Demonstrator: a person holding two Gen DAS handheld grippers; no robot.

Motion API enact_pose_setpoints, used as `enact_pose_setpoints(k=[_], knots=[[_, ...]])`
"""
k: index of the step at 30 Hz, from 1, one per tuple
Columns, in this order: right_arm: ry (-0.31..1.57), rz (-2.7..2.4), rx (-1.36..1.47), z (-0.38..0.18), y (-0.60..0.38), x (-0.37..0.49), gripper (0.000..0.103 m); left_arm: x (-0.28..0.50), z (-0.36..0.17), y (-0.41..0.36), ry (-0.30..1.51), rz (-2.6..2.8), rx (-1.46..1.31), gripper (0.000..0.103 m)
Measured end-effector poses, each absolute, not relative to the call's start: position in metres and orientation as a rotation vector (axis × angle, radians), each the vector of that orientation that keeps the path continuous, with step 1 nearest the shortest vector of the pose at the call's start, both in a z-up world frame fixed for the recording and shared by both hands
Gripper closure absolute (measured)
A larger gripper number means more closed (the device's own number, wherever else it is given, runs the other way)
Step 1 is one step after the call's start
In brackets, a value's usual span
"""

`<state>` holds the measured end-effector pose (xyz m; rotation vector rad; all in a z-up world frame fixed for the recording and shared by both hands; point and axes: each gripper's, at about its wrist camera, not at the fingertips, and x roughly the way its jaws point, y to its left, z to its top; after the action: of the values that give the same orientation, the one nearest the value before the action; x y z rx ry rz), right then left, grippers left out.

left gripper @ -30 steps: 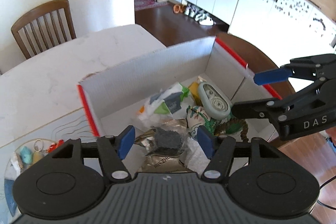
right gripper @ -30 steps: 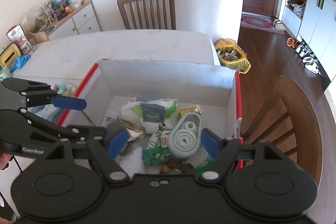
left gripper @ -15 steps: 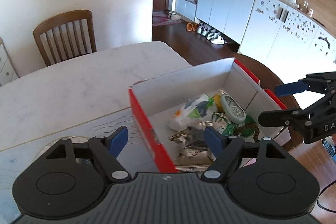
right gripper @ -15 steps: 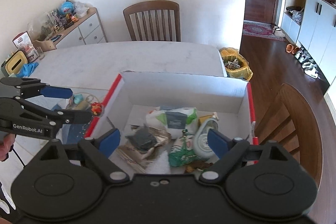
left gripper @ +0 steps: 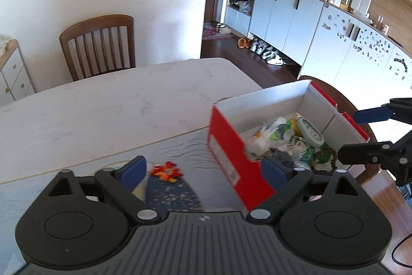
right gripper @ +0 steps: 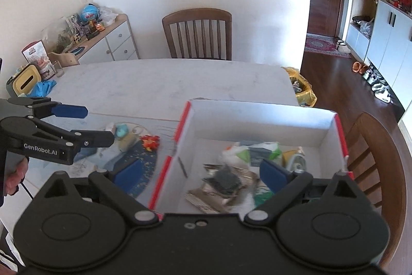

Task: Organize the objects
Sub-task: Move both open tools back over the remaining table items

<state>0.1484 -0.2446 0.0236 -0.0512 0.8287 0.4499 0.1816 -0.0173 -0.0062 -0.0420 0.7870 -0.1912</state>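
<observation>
Both claws out of the box, empty and spread wide

We see the red-and-white box (right gripper: 257,117) on the right side of the table (left gripper: 108,105) with packets (right gripper: 224,184) and a grey tape dispenser (left gripper: 310,132) heaped loosely inside, which reads to us as dropped-in sorting. A few trinkets (right gripper: 150,141) lie on the dark mat (right gripper: 139,164) just left of the box, likely next to go in. Our left claw (left gripper: 203,169) and right claw (right gripper: 202,170) have just been opening; both are released, with nothing gripped or touched.
</observation>
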Motion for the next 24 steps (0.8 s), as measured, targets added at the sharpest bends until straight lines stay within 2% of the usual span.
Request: enact_pose_setpoints(k=[13,24], knots=[[0.813,0.421,-0.034,0.017,-0.174,0.139,0.003,0.173,-0.019,0.062,0.768,-0.195,-0.025,0.001],[0.827,0.414,0.014,0.001,-0.122,0.147,0.003,0.165,-0.054,0.113,0.744,-0.197,0.02,0.001]])
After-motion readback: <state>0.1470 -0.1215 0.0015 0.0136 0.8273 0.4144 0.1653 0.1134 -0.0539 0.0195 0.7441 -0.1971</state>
